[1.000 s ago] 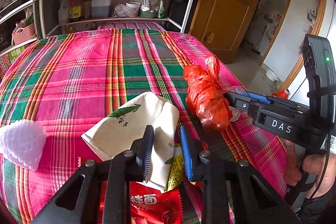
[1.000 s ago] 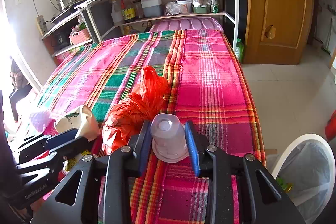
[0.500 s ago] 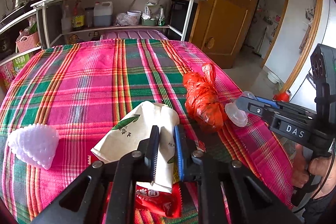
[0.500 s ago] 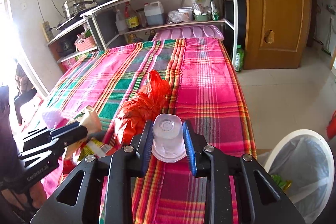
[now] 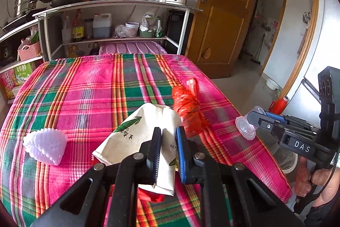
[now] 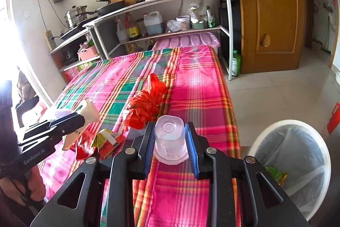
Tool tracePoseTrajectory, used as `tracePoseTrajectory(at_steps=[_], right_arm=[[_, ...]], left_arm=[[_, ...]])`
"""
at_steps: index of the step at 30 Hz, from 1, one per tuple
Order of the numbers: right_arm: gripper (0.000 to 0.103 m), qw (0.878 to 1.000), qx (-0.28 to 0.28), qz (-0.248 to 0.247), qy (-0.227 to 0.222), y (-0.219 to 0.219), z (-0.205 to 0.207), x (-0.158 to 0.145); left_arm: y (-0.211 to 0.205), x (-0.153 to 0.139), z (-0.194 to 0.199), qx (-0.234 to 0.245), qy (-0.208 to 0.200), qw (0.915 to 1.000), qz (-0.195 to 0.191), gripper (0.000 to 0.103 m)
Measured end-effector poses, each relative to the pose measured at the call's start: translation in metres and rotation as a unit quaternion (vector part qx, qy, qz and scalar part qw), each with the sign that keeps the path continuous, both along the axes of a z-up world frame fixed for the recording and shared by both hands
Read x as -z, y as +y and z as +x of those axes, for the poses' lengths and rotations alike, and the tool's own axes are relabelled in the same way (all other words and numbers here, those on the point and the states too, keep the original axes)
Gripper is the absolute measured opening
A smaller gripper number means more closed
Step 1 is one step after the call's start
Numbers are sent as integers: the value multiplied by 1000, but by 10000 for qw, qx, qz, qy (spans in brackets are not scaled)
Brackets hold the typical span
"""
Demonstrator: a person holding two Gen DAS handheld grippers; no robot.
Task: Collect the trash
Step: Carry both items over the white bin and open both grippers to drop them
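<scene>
Your right hand-held gripper [image 6: 171, 145] grips the clear cup [image 6: 169, 139], your left hand-held gripper [image 5: 166, 148] the white packet [image 5: 136, 137]; both must reach the bin [image 6: 297, 165], while the red bag [image 6: 146, 105] and foam net [image 5: 45, 147] wait on the desk [image 5: 85, 88].

Daylight-lit, colours saturated; window [image 6: 8, 39] glare blown out at left in right wrist view; fisheye edges bent, corners vignetted black.

left wrist cam — low, close over plaid table [image 5: 85, 99], facing shelf rack [image 5: 119, 5] | right wrist cam — table's right edge, same heading, bin [image 6: 297, 163] in view | shared: red bag [image 5: 187, 107], shelf rack
</scene>
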State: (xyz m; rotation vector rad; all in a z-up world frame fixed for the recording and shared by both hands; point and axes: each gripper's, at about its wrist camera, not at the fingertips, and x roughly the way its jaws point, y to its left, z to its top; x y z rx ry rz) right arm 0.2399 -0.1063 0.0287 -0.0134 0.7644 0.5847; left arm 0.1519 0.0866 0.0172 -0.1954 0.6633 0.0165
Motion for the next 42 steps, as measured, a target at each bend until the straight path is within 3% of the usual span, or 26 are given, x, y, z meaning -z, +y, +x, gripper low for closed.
tracePoseTrajectory(at_steps=[20,42], right_arm=[[29,9949,1010,81,-12,-114,-27,-5],[30,9825,1825,235,294,-213,-23,17]], left_arm=[[-113,-9,28,1228,-55,9923,-162,15],[-234,0,67,2367,110,9714,-126,15]])
